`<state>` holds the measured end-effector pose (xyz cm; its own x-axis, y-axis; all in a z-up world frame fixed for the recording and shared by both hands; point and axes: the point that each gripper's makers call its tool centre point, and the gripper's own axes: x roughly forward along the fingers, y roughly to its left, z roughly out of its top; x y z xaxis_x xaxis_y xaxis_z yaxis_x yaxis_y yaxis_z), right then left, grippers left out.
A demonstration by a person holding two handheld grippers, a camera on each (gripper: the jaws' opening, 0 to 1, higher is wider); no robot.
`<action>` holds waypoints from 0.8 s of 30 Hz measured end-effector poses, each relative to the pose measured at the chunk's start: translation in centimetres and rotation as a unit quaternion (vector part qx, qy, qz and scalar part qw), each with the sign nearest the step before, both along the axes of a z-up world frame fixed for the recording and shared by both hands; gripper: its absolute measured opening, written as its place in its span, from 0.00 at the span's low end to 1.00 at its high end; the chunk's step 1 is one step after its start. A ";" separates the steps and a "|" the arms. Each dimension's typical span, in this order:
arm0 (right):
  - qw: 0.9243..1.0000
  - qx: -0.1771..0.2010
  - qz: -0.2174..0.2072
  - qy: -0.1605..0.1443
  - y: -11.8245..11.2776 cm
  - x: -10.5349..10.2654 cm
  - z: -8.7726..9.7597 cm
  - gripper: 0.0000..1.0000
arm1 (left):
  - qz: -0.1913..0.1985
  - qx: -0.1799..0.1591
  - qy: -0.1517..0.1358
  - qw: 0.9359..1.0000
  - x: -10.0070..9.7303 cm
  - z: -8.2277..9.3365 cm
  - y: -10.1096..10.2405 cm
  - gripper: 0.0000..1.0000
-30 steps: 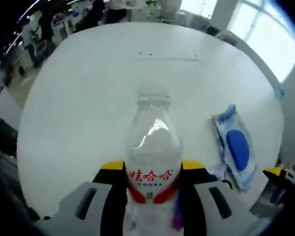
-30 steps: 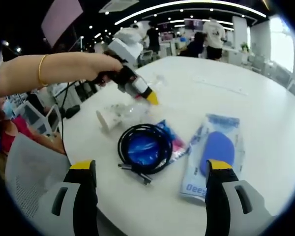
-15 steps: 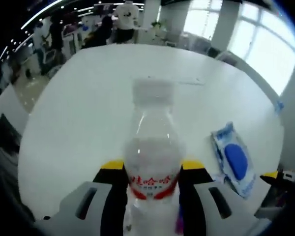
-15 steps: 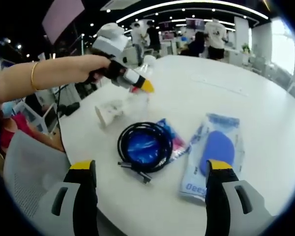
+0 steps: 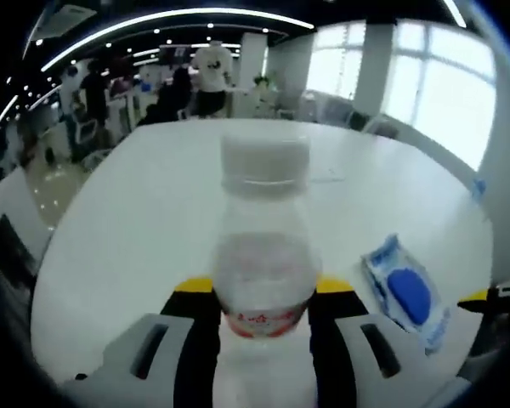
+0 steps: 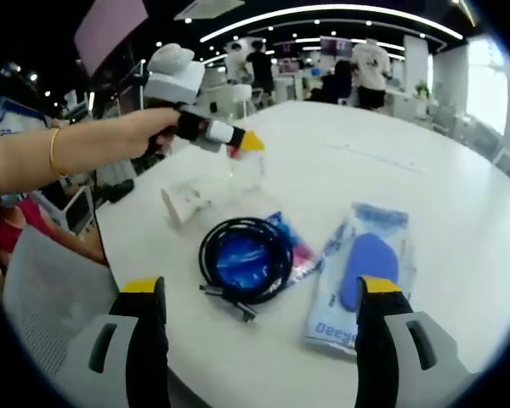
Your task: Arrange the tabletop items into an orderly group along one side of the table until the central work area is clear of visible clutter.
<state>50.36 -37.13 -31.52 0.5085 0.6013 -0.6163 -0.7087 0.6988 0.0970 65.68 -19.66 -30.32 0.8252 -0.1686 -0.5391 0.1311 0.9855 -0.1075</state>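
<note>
One clear plastic bottle [image 5: 262, 280] stands upright between the jaws of the left gripper [image 5: 262, 310], which are clamped on its lower body. It has a white screw cap, a see-through ribbed body and a red and white label band just above the yellow jaw tips. In the right gripper view the same bottle [image 6: 245, 170] sits at 11 o'clock, held over the near edge of the round white table [image 6: 459, 212] by a person's hand [image 6: 149, 129].

On the table lie three more things. One coil of black cable [image 6: 242, 262] rests at the centre on top of a blue and pink packet [image 6: 282, 246]. One clear bag with a blue oval pad [image 6: 361, 274] lies just beside it at 3 o'clock; in the left gripper view this bag [image 5: 405, 291] is at 4 o'clock. One small white cup [image 6: 184, 202] lies on its side at 10 o'clock, near the bottle.

The right gripper [image 6: 259, 323] hangs at 6 o'clock with its jaws spread wide, holding nothing.
</note>
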 end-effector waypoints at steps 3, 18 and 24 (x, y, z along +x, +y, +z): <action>1.000 -0.002 0.002 0.009 -0.1 -0.2 -0.4 0.91 | 0.002 0.000 -0.031 1.000 0.3 0.8 0.4 0.37; 1.000 0.012 0.029 0.003 1.1 -0.7 -0.2 0.99 | 0.028 -0.002 -0.080 0.996 2.0 2.4 4.1 0.37; 0.999 0.016 0.034 0.011 1.3 -0.9 -0.4 0.99 | 0.045 0.002 -0.083 0.996 2.5 2.2 5.9 0.37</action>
<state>49.41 -35.80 -31.97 0.4523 0.6543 -0.6061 -0.7523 0.6449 0.1347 68.23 -13.79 -28.08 0.9143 -0.0876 -0.3954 0.0571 0.9945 -0.0883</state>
